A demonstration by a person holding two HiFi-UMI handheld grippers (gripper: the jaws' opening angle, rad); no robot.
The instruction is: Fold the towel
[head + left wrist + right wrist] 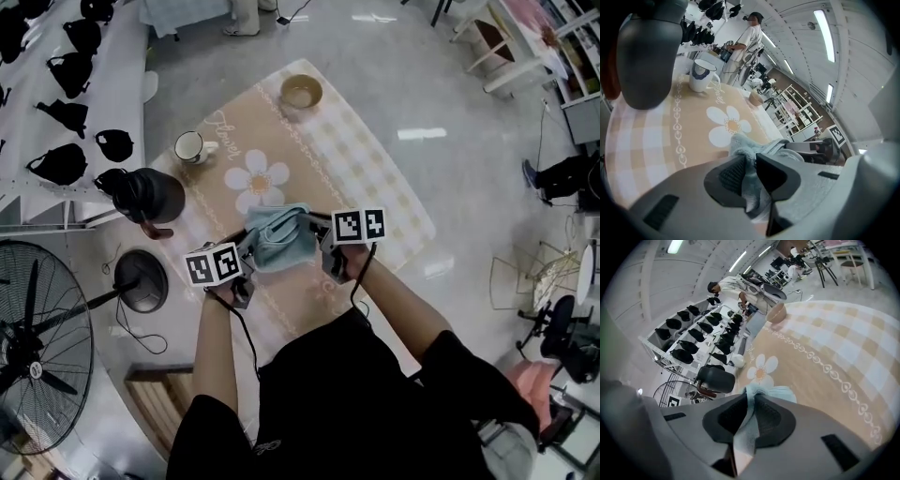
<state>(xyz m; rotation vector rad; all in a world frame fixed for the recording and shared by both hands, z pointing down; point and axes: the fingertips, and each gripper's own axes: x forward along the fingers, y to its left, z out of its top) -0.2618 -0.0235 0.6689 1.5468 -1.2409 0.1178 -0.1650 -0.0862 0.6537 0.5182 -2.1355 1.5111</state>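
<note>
Glossy grey flooring surrounds a tabletop (398, 202) covered by a beige checked cloth (347, 141) with a white daisy print (258, 180) at its middle. Two tools face each other over the near part of that cloth, and a light blue terry towel (279, 240) is bunched and sagging between them.

The left hand-held gripper (251, 251) is clamped on the towel's left edge. In its own view the two dark pads (733, 173) pinch a fold of blue pile that runs down between them. The right hand-held gripper (317, 234) is closed the same way on the opposite edge, with a thin strip of fabric squeezed between its ribbed pads (766, 416). Whether the lowest part of the towel touches the cloth cannot be told.

Just beyond the left hand-held gripper and to its left stands a black rounded jug with a brown handle (150, 195). Further on in that direction is a white mug with a dark rim (190, 146). Well ahead of both tools, near the far edge of the cloth, sits a tan round bowl (301, 91). On the floor to the left of the left hand-held gripper stands a black wire-caged fan (37, 347).
</note>
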